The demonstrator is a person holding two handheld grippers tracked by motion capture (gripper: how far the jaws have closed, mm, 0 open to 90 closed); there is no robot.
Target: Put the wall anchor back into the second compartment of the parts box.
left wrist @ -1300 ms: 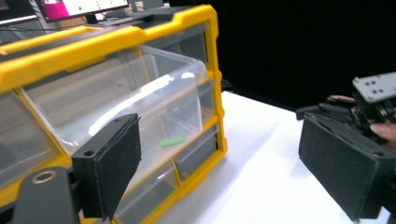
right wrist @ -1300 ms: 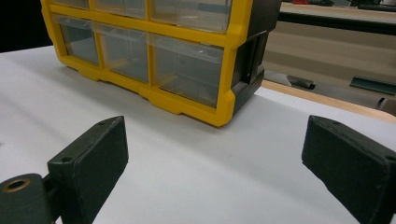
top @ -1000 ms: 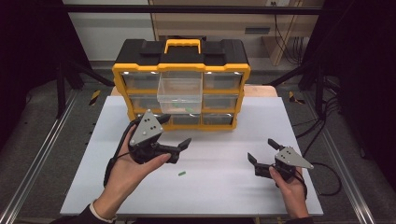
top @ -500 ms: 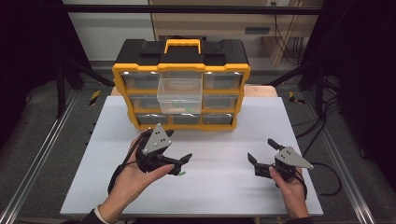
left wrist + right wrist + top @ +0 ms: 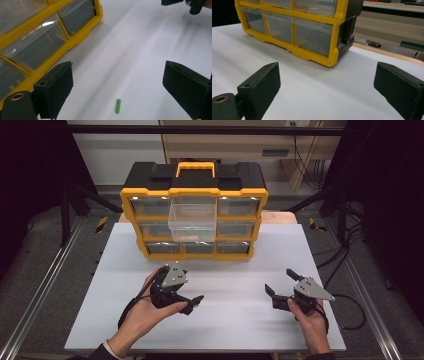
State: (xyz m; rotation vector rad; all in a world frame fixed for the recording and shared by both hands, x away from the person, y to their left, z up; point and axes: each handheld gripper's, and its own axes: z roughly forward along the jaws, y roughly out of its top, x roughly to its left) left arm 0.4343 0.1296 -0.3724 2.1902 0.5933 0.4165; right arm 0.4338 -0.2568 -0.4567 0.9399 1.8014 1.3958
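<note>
We hold our left gripper (image 5: 194,303) low over the white table (image 5: 235,320), and its jaws are wide apart with nothing in them. In the left gripper view, a little green stick (image 5: 118,106) lies flat on the table between the two jaws, closer to us than their tips. It touches neither jaw. In the high view we can just see the green bit right at the tips of that gripper.

Our right gripper (image 5: 281,285) rests well off to the right side of the table. Its jaws are apart too and hold nothing.

Behind both stands the yellow and black box of drawers (image 5: 195,195). One clear drawer (image 5: 193,217) in the middle sticks out.
</note>
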